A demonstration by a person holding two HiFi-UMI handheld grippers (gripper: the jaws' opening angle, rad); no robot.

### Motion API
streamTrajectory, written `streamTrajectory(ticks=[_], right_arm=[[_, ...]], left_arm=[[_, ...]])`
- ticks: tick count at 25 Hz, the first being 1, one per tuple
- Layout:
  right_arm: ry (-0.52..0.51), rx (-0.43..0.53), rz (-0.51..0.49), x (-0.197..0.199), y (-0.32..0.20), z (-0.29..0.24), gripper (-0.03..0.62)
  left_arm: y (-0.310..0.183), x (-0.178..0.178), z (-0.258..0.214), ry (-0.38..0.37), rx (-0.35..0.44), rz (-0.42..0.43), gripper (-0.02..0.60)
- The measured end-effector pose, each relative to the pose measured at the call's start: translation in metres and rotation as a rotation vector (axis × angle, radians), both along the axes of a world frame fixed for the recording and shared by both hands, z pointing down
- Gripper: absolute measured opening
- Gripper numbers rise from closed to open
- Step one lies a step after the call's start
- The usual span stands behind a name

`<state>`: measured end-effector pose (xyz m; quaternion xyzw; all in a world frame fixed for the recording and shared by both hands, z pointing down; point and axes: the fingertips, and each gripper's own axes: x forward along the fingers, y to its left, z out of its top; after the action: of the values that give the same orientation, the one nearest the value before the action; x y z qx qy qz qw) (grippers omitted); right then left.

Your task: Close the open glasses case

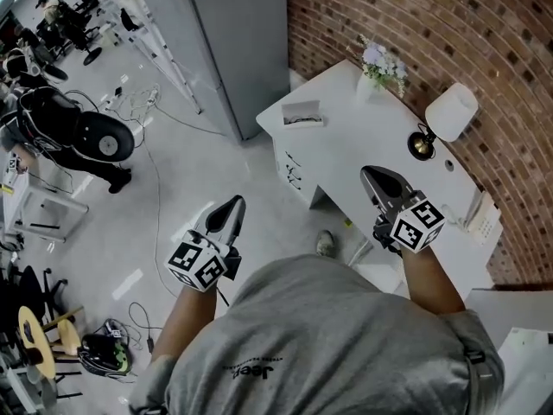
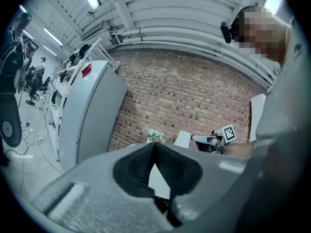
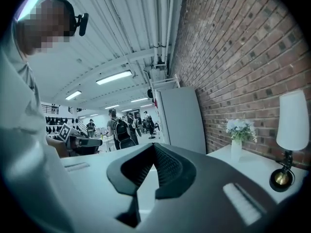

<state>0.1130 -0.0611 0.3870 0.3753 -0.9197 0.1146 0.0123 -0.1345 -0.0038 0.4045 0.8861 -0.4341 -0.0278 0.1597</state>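
The open glasses case [image 1: 302,115] lies near the far left corner of the white desk [image 1: 346,145], its lid up and dark glasses inside. My left gripper [image 1: 230,207] hangs over the floor, left of the desk and well short of the case, its jaws together with nothing held. My right gripper [image 1: 374,178] hovers over the desk's near part, also shut and empty. In the left gripper view the pads [image 2: 146,166] meet at the tip; in the right gripper view the pads [image 3: 167,166] meet too. Neither gripper view shows the case.
A vase of flowers [image 1: 380,66] stands at the desk's far edge by the brick wall. A white lamp [image 1: 449,112] and a white keypad device [image 1: 482,216] sit to the right. A tall grey cabinet [image 1: 233,41] stands behind. Cables [image 1: 155,180] trail across the floor.
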Motion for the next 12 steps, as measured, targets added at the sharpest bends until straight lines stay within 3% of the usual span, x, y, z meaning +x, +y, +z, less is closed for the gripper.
streamTrajectory(ticks=[7, 12], right_arm=[[-0.008, -0.024, -0.069, 0.038, -0.115, 0.011, 0.009], [0.002, -0.029, -0.1, 0.044, -0.174, 0.017, 0.009]], left_arm=[[-0.11, 0.049, 0.007, 0.026, -0.04, -0.075, -0.003], [-0.168, 0.065, 0.007, 0.003, -0.061, -0.097, -0.003]])
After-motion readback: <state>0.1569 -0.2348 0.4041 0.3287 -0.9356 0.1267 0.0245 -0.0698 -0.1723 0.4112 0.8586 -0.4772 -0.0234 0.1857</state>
